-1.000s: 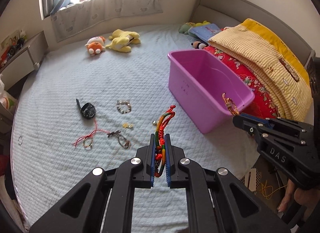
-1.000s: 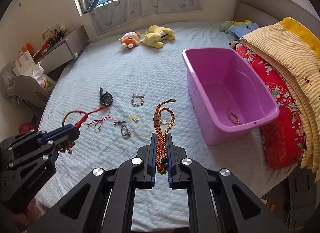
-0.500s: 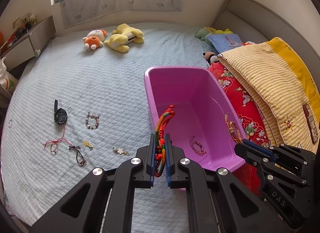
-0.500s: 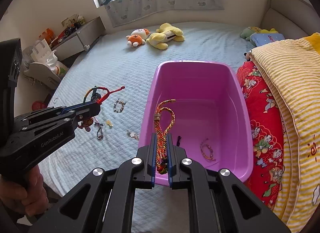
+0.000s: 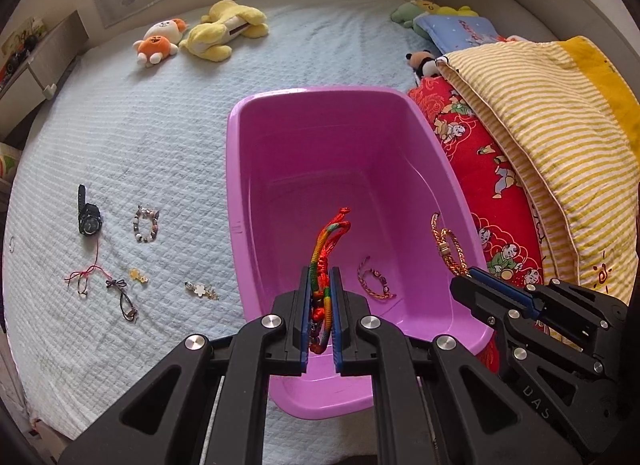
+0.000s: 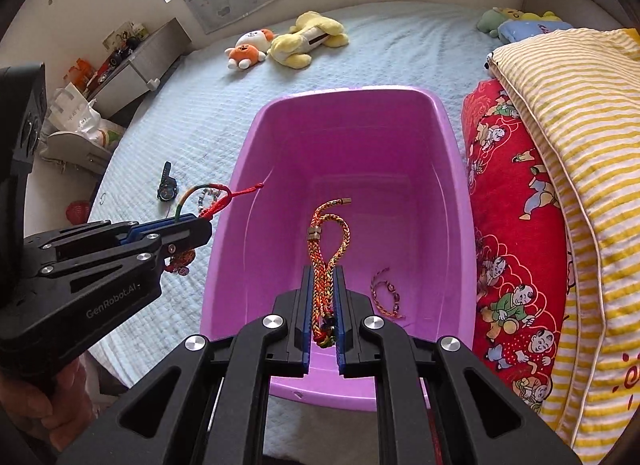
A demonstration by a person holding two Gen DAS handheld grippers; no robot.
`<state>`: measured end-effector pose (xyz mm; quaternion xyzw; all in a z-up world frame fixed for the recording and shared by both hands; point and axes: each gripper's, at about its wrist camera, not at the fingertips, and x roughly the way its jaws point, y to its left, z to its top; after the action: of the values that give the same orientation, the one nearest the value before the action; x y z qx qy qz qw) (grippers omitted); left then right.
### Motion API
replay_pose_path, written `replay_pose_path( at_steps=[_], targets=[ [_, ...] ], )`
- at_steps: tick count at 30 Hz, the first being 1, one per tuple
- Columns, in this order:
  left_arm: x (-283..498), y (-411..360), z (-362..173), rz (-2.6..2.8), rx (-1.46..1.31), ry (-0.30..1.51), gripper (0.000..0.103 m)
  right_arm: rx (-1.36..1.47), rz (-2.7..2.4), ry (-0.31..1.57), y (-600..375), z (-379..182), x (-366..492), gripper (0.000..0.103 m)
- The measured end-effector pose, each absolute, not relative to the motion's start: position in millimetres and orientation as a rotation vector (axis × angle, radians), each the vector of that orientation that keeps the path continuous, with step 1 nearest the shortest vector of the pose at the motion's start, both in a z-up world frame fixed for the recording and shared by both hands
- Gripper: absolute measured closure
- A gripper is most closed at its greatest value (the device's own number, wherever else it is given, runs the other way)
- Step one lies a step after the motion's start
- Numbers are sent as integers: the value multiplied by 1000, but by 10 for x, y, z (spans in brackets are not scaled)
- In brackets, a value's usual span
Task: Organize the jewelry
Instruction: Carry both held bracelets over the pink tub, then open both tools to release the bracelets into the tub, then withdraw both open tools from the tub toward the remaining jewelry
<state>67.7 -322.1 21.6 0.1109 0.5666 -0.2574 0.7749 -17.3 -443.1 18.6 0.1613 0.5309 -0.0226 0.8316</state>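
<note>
A purple plastic tub is sitting on the pale blue quilted bed, a small braided bracelet lying inside it, a black wristwatch lying left of it.

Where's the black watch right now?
In the left wrist view the black watch lies on the blue bedspread, left of the purple bin, with the beaded bracelet just to its right.

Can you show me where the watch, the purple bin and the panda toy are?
Watch (image 5: 89, 221): left wrist view, on its round face.
Bin (image 5: 236, 185): left wrist view, on its left rim.
Panda (image 5: 424, 61): left wrist view, on its head.
</note>
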Motion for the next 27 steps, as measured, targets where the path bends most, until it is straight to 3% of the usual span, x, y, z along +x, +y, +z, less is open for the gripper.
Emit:
replay_pose_path(
  at_steps=[2,4,5,7,8,9,14,27],
  targets=[
    [694,-3283,189,-564,259,1243,93,356,-62,1131,-4501,155,-134,94],
    [703,-3307,177,-558,262,1248,82,360,-71,1149,-4546,106,-91,94],
    [708,-3306,181,-553,256,1248,70,355,-74,1160,-4558,83,-69,94],
    [723,-3295,201,-543,250,1240,51,341,-91,1168,-4589,61,-47,85],
    [728,-3289,218,-536,250,1230,36,339,-97,1169,-4603,61,-40,72],
    [732,-3276,242,-530,245,1214,31,339,-106,1167,-4619,68,-41,63],
    [769,-3227,277,-519,226,1220,23,352,-128,1178,-4684,78,-35,56],
    [692,-3046,412,-482,223,1200,21,358,-139,1211,-4574,165,-157,48]
  ],
)
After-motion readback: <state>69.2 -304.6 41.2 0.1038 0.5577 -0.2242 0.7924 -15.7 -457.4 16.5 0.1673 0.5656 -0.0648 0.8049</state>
